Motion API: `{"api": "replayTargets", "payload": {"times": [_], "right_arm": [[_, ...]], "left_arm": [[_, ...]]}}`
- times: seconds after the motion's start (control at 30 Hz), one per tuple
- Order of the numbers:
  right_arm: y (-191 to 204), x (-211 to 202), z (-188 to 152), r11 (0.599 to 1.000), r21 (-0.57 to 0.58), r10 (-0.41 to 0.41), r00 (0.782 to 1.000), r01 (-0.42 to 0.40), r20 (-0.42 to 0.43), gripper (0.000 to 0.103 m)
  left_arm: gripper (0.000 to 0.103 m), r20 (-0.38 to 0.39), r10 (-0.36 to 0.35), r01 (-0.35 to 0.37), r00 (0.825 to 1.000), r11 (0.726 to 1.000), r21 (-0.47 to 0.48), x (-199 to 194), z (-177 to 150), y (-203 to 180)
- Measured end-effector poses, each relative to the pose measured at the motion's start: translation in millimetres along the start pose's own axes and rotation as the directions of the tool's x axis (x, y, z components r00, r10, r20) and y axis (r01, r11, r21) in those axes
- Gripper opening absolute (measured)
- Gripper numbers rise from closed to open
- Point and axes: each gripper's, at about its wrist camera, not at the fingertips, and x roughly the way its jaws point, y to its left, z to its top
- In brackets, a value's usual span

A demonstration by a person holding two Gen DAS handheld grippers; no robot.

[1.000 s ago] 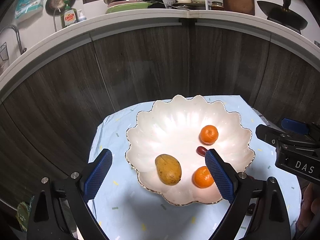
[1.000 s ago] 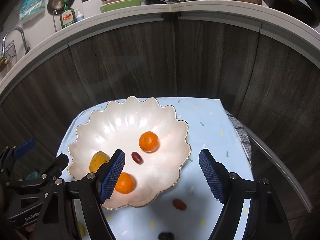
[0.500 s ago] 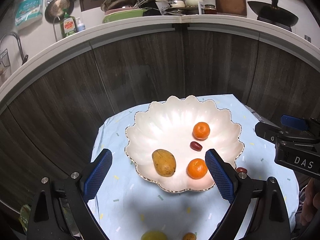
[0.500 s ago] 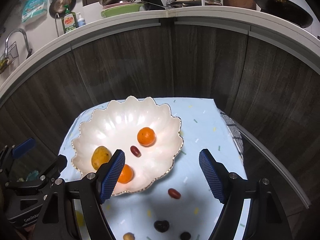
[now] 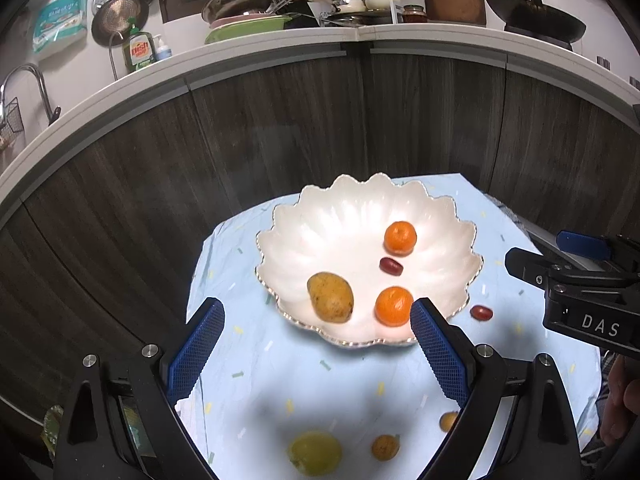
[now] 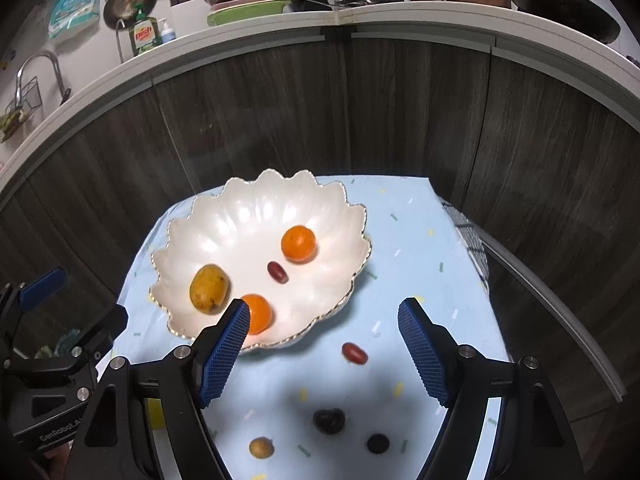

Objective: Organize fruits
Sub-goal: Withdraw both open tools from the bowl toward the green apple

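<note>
A white scalloped bowl [image 5: 344, 216] [image 6: 240, 216] sits on a light blue cloth. It holds a yellow-brown mango [image 5: 330, 297] [image 6: 208, 288], two oranges [image 5: 400, 237] [image 5: 393, 306] and a red date [image 5: 390, 266] [image 6: 277, 272]. On the cloth lie a red date [image 6: 354, 353] [image 5: 481, 312], two dark fruits [image 6: 329, 421] [image 6: 378, 443], small orange fruits [image 5: 385, 447] [image 6: 261, 447] and a yellow fruit [image 5: 315, 453]. My left gripper [image 5: 316, 350] is open and empty in front of the bowl. My right gripper [image 6: 322, 350] is open and empty, above the cloth near the loose date.
Dark wood cabinet fronts [image 5: 280, 128] curve behind the small table. A white counter [image 5: 240, 52] above carries pans, dishes and a soap bottle. A checked cloth [image 6: 468, 236] hangs at the table's right edge. The right gripper's body shows in the left wrist view [image 5: 580, 296].
Both grippers have drawn back from the bowl and risen. The loose fruits on the near cloth have come into view. The fruits themselves have not moved.
</note>
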Motion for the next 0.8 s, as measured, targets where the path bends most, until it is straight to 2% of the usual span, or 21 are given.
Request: {"api": "replayTargets", "payload": {"times": [0.8], "right_arm": [[44.3,1.5,-49.6,0.997,-0.069,0.023,0.999,-0.024,-0.023,0.077]], "left_arm": [[0.095,-0.059,0.007,-0.008,0.998,1.0,-0.018,-4.4,-59.6,23.3]]}}
